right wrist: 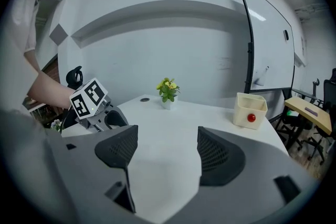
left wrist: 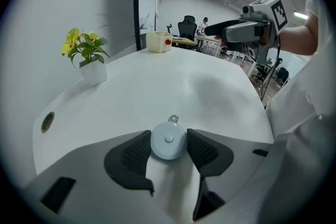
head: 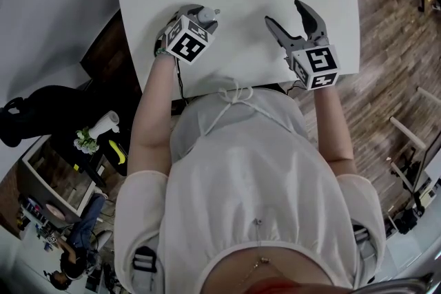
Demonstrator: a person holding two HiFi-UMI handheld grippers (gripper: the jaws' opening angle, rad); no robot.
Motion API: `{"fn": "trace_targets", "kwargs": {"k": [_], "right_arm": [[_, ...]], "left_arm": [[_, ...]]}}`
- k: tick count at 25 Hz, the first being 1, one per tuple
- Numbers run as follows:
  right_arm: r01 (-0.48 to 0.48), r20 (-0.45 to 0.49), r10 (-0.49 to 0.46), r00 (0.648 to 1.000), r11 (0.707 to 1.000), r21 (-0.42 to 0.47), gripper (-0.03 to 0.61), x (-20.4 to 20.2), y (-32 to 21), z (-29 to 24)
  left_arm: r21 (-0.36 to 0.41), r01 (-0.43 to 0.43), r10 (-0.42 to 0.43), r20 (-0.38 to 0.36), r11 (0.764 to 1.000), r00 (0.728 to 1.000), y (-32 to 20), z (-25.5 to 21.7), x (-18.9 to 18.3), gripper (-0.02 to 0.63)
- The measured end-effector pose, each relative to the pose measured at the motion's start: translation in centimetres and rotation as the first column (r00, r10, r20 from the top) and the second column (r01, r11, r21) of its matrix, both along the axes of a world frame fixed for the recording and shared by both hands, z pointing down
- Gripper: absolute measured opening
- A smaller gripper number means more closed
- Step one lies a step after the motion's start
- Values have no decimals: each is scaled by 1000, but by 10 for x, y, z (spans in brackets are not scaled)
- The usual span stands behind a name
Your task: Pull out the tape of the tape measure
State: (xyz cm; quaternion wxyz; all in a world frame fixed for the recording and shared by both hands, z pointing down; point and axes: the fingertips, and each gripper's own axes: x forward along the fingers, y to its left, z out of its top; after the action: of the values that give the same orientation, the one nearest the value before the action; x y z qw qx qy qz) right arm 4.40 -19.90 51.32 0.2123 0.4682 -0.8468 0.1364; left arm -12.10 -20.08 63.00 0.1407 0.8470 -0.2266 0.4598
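The fingers (left wrist: 137, 153) of the left gripper (left wrist: 169, 151) are closed on the tape measure (left wrist: 168, 140). One dark, dimpled rubber pad presses on each side of its round case. The case is a smooth, pale plastic disc with a small button at its centre, and it lies flat on the worktop (left wrist: 173, 78). Being round, it has no long axis of its own. What gives the direction is the small metal tab (left wrist: 173, 119) on the far edge, pointing straight away from these fingers, so we judge the tape will come out along that line.

To the right of these fingers and well apart, the right gripper (right wrist: 165, 150) hangs above the worktop. Its fingers are spread wide with nothing between them, only bare white surface. We judge this free gripper to be the one that must take the tab. From it the tape measure lies to the left, hidden behind the left gripper's body.

Beyond the fingers the worktop is smooth, matte and white. A potted plant (left wrist: 89, 60) stands at its far left and a cream box (left wrist: 159, 41) at its far end.
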Motion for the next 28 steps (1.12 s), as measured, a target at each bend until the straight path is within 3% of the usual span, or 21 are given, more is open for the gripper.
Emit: {"fn": "trace_targets", "kwargs": {"k": [8, 13, 16, 19, 24, 28], "right_arm": [[17, -23, -18, 1000, 1000, -22, 344, 12, 7, 2], [122, -69, -124, 990, 992, -29, 344, 3, 11, 2], [195, -28, -196, 980, 979, -52, 345, -9, 15, -1], [292, 15, -292, 956, 951, -98, 345, -25, 21, -6], [474, -68, -485, 872, 870, -138, 323, -40, 34, -2], [550, -102, -568, 816, 819, -161, 286, -43, 39, 1]], "left_arm": [[11, -9, 9, 29, 1000, 1000, 7, -6, 9, 227], [2, -33, 33, -15, 999, 999, 20, -34, 26, 227], [11, -73, 73, -20, 997, 997, 25, -57, 39, 227], [19, -104, 104, -32, 994, 994, 27, -81, 56, 227], [30, -185, 185, -4, 982, 983, 32, -104, 82, 227], [16, -227, 227, 9, 974, 974, 37, -113, 99, 227]]}}
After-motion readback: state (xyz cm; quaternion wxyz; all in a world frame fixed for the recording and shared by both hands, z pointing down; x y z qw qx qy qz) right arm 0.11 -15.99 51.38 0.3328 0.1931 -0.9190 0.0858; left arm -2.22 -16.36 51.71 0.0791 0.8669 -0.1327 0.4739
